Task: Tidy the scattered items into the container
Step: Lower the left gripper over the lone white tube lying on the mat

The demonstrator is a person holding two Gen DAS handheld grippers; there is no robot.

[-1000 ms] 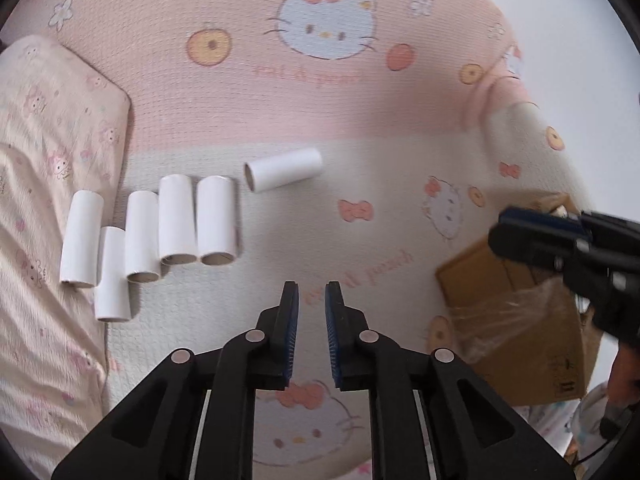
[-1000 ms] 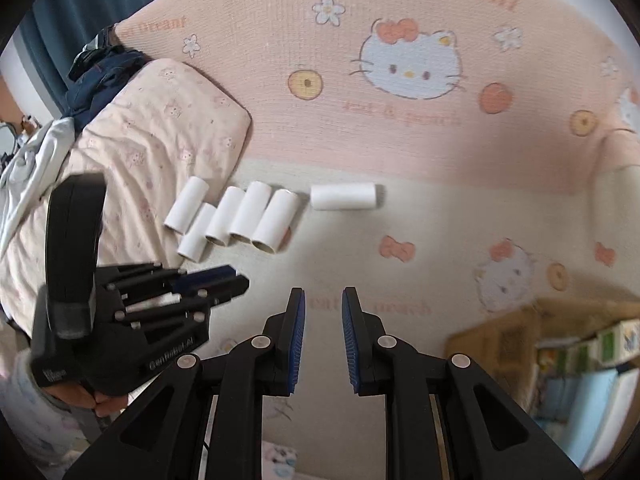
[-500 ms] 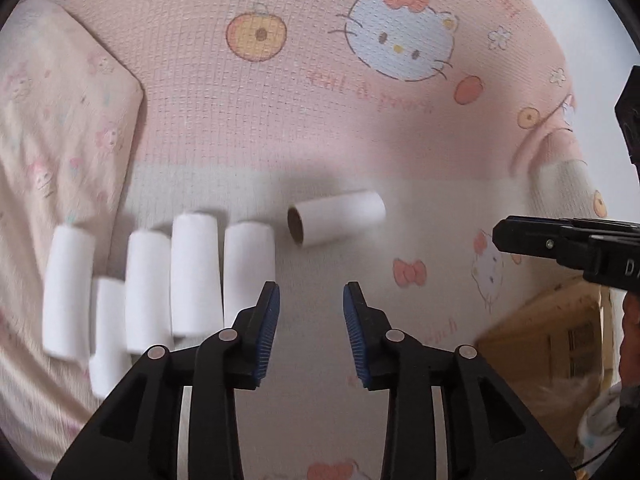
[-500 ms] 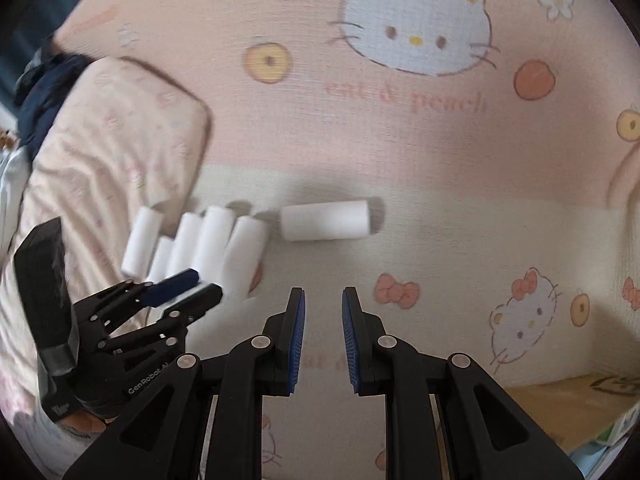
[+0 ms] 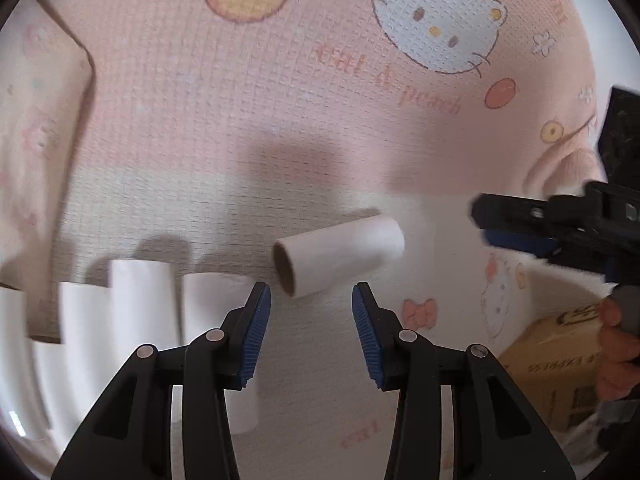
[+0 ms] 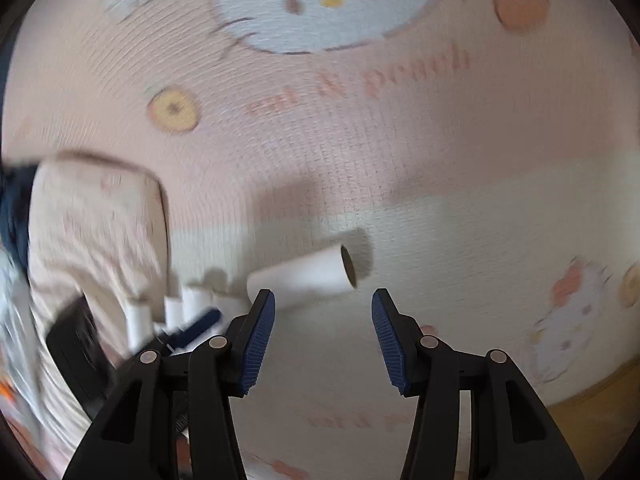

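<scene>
A lone white cardboard roll point(image 5: 338, 256) lies on the bedspread just beyond my left gripper point(image 5: 311, 292). That gripper's jaws are opening with nothing between them. A row of several white rolls point(image 5: 140, 308) lies to its left, partly under the left finger. In the right wrist view the same lone roll point(image 6: 304, 276) lies just ahead of my right gripper point(image 6: 323, 296). Its jaws are also opening and hold nothing. Each gripper shows in the other's view: the right gripper point(image 5: 486, 224) at the right, the left gripper point(image 6: 200, 322) low at the left over the row of rolls point(image 6: 192, 300).
A brown cardboard box point(image 5: 560, 360) stands off the bed's edge at lower right, beside the person's hand point(image 5: 616, 344). A pink patterned pillow point(image 6: 96, 232) lies left of the rolls. The pink cartoon-cat bedspread point(image 5: 280, 100) stretches away behind them.
Both grippers have come down and closer to the rolls, which now look much larger. Both pairs of jaws have spread apart; the right pair was shut half a second ago.
</scene>
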